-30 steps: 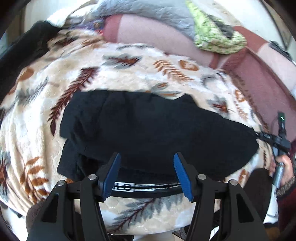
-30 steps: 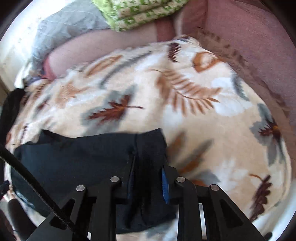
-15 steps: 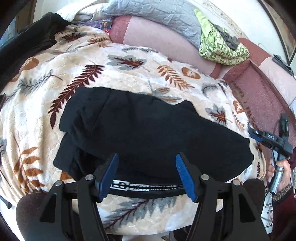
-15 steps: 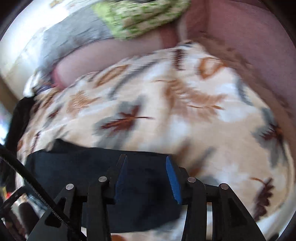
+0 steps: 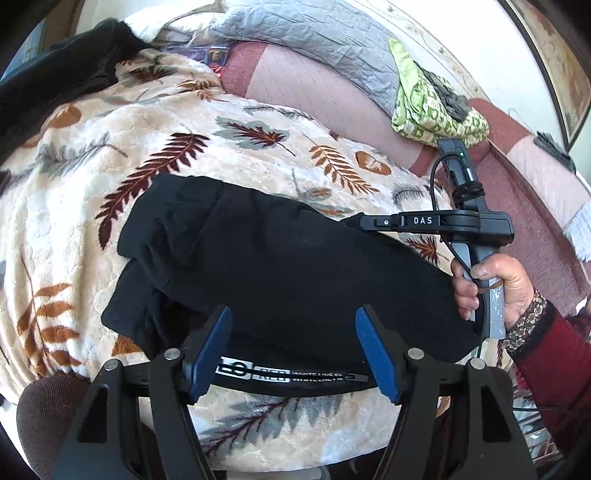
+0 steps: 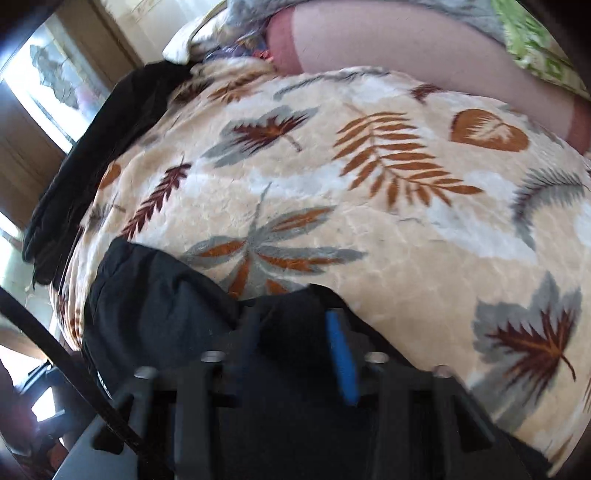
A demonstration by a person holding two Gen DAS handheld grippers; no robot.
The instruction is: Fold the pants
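Pants [image 5: 280, 266]: folded black bundle lying on the leaf-print blanket [image 5: 74, 206]
Left gripper [image 5: 295, 350]: fingers spread wide, holding nothing; hovers at the pants' near edge
Right gripper [image 6: 295, 347]: at the pants' far corner; grip unclear through blur

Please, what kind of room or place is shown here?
Probably a home living room or bedroom: black pants lie on a cream plush leaf-print blanket, backed by pink quilted cushions and a grey quilted pillow.

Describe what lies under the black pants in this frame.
The black pants lie folded on a leaf-print blanket, which shows on every side of them. A lower layer with a white-lettered waistband sticks out at the near edge. Whatever lies beneath the middle is covered.
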